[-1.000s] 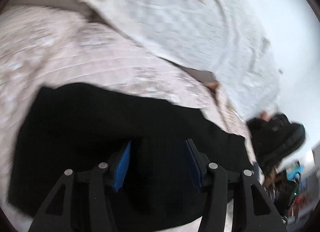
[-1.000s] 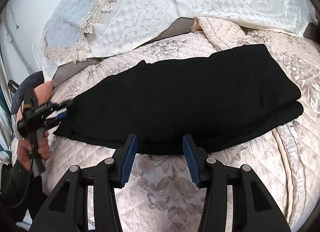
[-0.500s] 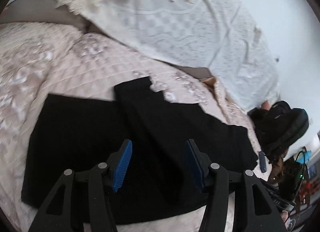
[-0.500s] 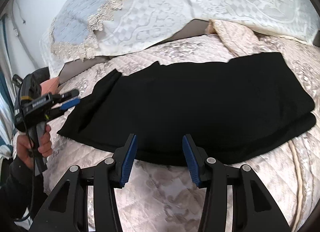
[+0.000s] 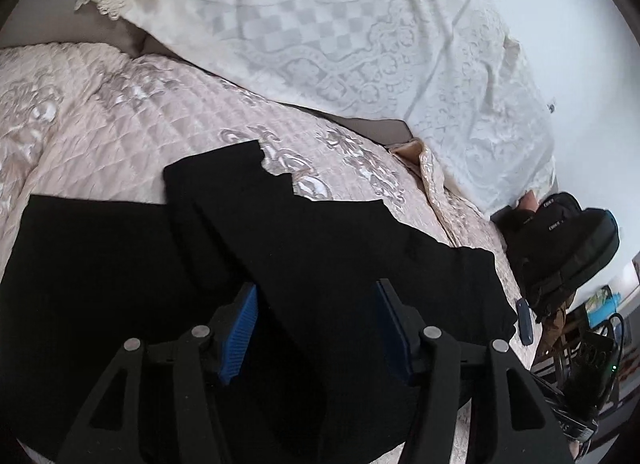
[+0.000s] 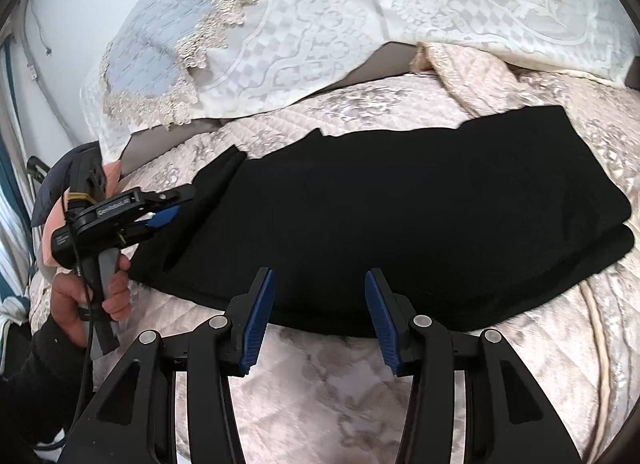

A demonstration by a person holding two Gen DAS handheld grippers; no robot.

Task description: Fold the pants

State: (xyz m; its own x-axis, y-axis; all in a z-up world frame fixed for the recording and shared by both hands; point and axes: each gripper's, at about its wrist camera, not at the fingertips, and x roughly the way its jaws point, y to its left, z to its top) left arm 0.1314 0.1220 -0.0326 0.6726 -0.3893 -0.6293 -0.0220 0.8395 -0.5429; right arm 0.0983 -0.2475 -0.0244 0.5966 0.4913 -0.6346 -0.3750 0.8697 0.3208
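Observation:
Black pants (image 6: 400,216) lie flat across the pink quilted bedspread (image 6: 340,392), folded lengthwise, with the thick doubled end at the right. In the left wrist view the pants (image 5: 320,248) fill the lower half, and a narrow strip of fabric lies slanted across them. My left gripper (image 5: 316,288) hovers open over that strip, its blue pads clear of the cloth. The right wrist view shows the left gripper (image 6: 172,208) in a person's hand at the pants' left end. My right gripper (image 6: 320,276) stands open above the near edge with nothing between its pads.
White lace-trimmed pillows (image 6: 360,24) lean along the back of the bed. A black backpack (image 5: 560,240) and a small dark device (image 5: 525,320) sit at the bed's far end. A wall with cables (image 6: 36,32) is at the left. Bare bedspread lies in front of the pants.
The left view was blurred by motion and has settled. The slanted strip at the pants' left end has come into sight, and the left jaws stand slightly wider. The right gripper's jaws are unchanged.

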